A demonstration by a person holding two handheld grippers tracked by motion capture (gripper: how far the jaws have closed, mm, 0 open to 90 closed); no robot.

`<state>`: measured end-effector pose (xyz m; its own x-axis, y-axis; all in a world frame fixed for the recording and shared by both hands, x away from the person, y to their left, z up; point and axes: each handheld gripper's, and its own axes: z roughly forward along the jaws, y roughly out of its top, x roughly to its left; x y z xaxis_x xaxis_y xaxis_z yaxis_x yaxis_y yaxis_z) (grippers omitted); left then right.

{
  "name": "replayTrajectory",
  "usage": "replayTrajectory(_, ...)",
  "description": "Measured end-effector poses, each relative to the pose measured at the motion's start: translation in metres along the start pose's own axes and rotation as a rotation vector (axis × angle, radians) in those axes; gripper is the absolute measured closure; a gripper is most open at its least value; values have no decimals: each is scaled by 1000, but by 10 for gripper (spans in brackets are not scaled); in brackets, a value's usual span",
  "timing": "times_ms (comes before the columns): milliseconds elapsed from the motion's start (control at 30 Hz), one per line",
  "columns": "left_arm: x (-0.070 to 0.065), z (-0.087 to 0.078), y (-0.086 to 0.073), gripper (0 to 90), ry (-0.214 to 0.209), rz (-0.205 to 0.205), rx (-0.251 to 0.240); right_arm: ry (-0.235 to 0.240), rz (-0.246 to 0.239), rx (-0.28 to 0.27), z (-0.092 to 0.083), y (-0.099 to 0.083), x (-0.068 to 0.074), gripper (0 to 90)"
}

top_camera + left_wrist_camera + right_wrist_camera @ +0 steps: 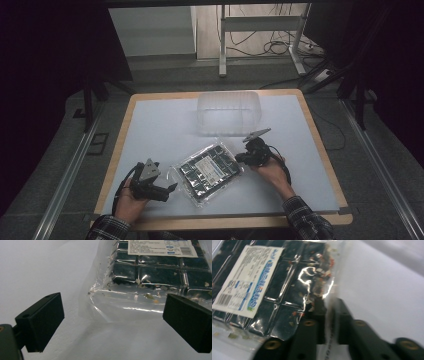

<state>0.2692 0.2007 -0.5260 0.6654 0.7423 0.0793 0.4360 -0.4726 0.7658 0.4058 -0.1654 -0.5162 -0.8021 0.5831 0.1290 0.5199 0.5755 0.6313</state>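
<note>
Now, what we see on the bench:
Packet: a clear plastic packet (207,172) of dark squares with a white label (212,169) lies flat and askew near the middle of the bench's front edge, between our two hands.
Right tongs: we hold the right tongs (241,158) at the packet's right-hand corner; in the right gripper view they (329,322) are pinched together on the packet's clear sealed edge (328,315), with the film running down between the two black jaws.
Left tongs: we hold the left tongs (170,189) low near the bench's front left corner, pointing at the packet's near left corner; in the left gripper view they (112,322) stand wide, the clear corner of the packet (105,307) lying just ahead of the gap and touching neither jaw.
Box: a clear plastic box (229,112) stands near the middle of the bench's far edge, well apart from the packet.
Bench: white top (160,130) with a wooden rim.
</note>
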Motion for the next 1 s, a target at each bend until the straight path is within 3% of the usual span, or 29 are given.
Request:
replayTrajectory(200, 0, 0, 0, 32, 3, 3, 0, -17, 22, -3, -2, 3, 3, 889)
replayTrajectory(567, 0, -4, 1, 32, 7, -4, -29, 48, 85, -60, -19, 8, 0, 889)
replayTrajectory(1000, 2, -6, 1, 27, 2, -22, -52, 91, 73, -157, -48, 25, 12, 889)
